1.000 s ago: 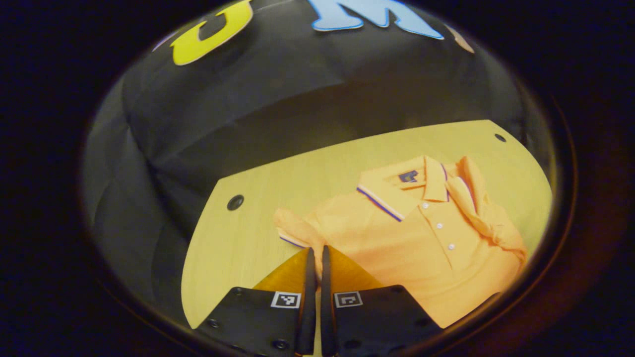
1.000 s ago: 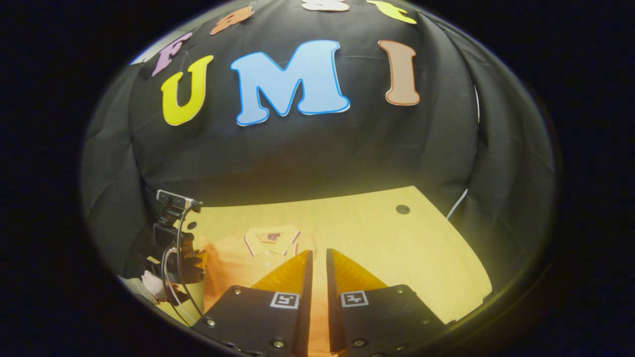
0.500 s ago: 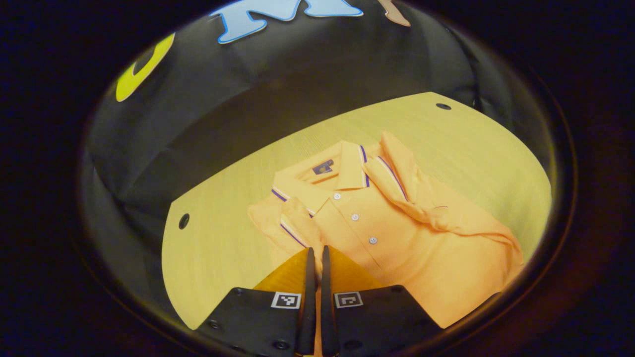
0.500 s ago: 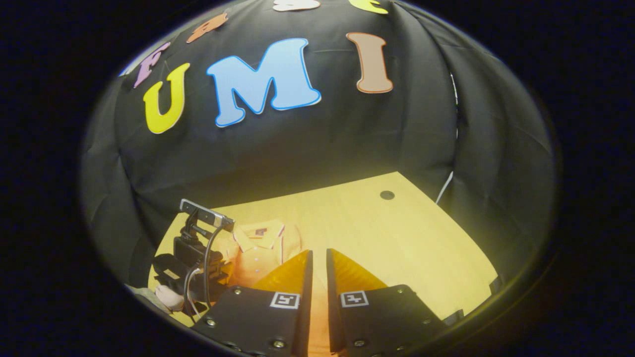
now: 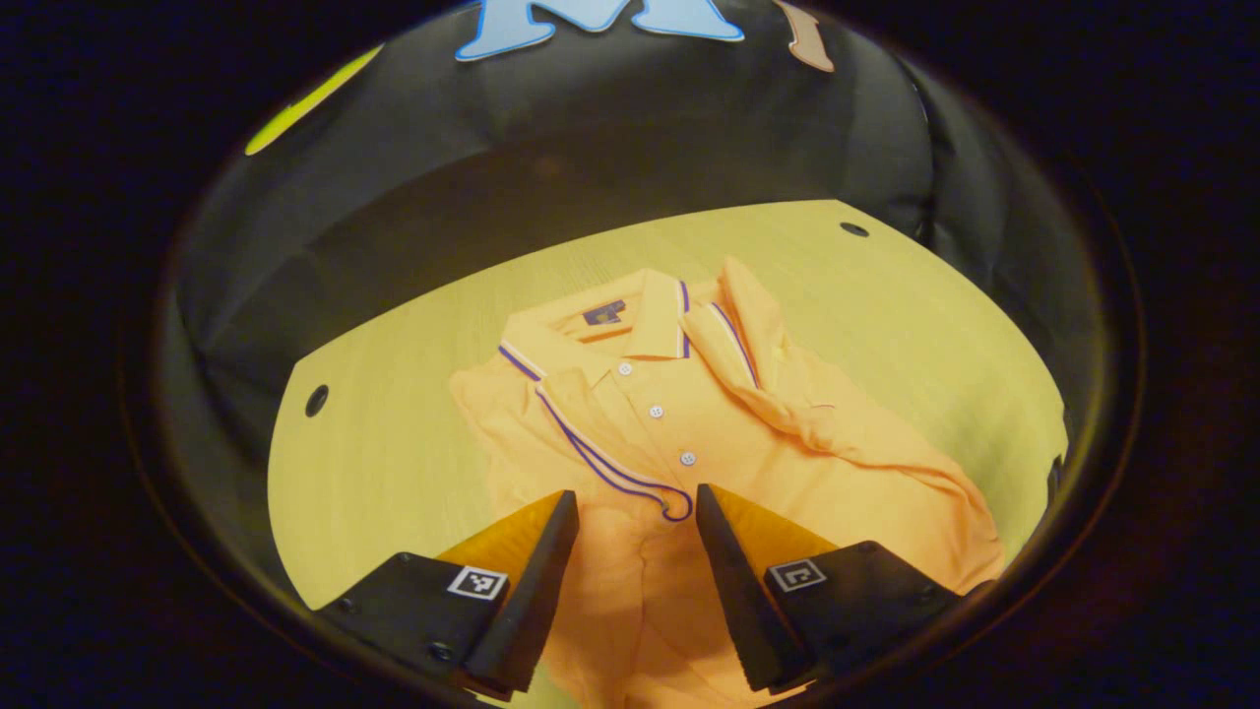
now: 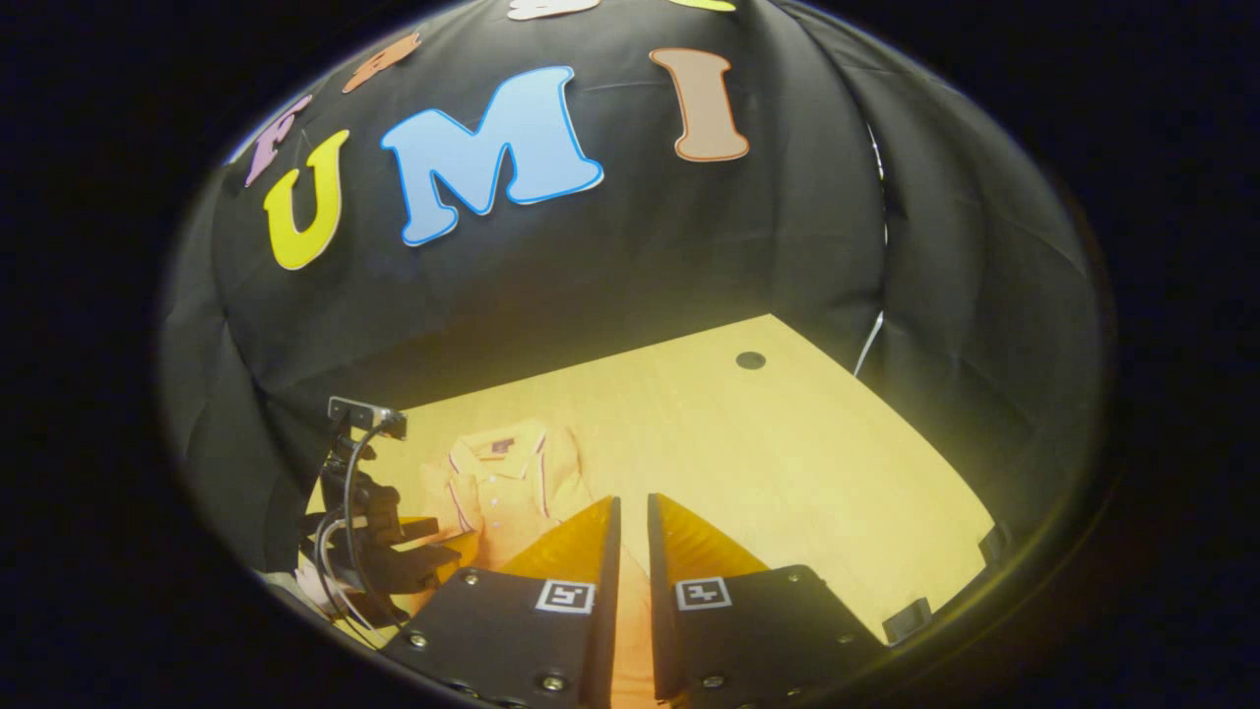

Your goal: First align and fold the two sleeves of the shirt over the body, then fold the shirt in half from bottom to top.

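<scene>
Orange shirt (image 5: 728, 473) flat on the counter (image 5: 394, 463), both sleeves folded across its front, left gripper (image 5: 630, 512) jaws apart above it, right gripper (image 6: 630, 517) jaws nearly together, seemingly empty, ready for the bottom-to-top fold.

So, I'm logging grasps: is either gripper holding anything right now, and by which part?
The left gripper is open above the shirt, holding nothing. Whether the near-closed right gripper pinches any cloth cannot be told.
</scene>
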Demonstrator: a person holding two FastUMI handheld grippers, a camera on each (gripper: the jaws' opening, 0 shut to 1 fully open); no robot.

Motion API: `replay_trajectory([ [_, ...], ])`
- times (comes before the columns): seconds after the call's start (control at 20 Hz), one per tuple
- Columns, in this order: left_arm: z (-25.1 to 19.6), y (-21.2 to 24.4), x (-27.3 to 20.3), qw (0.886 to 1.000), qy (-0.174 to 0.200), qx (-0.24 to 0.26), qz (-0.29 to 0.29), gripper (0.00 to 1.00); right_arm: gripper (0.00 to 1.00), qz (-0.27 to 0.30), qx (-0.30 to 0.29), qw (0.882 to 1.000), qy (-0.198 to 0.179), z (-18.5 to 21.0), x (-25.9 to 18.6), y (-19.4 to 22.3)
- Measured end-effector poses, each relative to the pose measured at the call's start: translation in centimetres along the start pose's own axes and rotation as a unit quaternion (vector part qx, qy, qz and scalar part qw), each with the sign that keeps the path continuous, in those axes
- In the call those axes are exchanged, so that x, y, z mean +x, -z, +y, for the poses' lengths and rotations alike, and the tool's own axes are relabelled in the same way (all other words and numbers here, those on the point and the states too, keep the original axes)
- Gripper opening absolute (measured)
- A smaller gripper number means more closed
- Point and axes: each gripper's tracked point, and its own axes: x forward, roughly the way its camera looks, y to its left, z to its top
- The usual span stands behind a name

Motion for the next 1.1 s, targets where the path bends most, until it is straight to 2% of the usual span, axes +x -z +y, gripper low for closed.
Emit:
replay_trajectory([
  [0.05,0.4,0.0,-0.7,1.0,-0.003,-0.006,-0.005,0.87,0.16,0.001,-0.003,1.0,-0.001,0.1,-0.1,0.1],
  [0.1,0.9,0.1,-1.6,1.0,-0.002,-0.016,-0.01,0.82,0.16,0.003,-0.006,1.0,-0.004,0.1,-0.1,0.3],
  [0.25,1.6,0.7,-4.7,0.999,0.012,-0.041,-0.024,0.82,0.16,0.016,-0.015,1.0,-0.014,0.3,0.1,1.2],
  [0.3,2.0,1.1,-5.9,0.998,0.013,-0.048,-0.027,0.87,0.16,0.022,-0.017,0.999,-0.016,0.2,0.1,1.7],
  [0.35,2.5,1.6,-7.1,0.998,0.012,-0.055,-0.027,0.81,0.16,0.031,-0.019,0.999,-0.017,-0.1,0.2,2.4],
  [0.7,3.8,7.9,-12.8,0.995,0.012,-0.099,-0.005,0.8,0.16,0.11,-0.046,0.992,-0.045,-0.8,-0.4,8.2],
  [0.8,3.3,10.4,-14.1,0.995,0.015,-0.102,0.011,0.83,0.31,0.139,-0.058,0.987,-0.05,-1.0,-1.0,10.3],
  [0.95,2.0,14.3,-15.4,0.992,0.024,-0.113,0.045,0.81,0.34,0.194,-0.071,0.976,-0.069,-1.0,-1.9,14.1],
  [1.0,1.6,15.6,-15.8,0.991,0.027,-0.117,0.057,0.8,0.42,0.213,-0.077,0.971,-0.072,-1.1,-2.2,15.4],
  [1.05,1.3,17.0,-16.2,0.99,0.027,-0.121,0.069,0.8,0.45,0.231,-0.084,0.966,-0.076,-1.2,-2.6,16.6],
  [1.1,0.9,18.0,-16.5,0.989,0.029,-0.124,0.079,0.83,0.52,0.252,-0.089,0.96,-0.081,-1.2,-2.9,17.9],
])
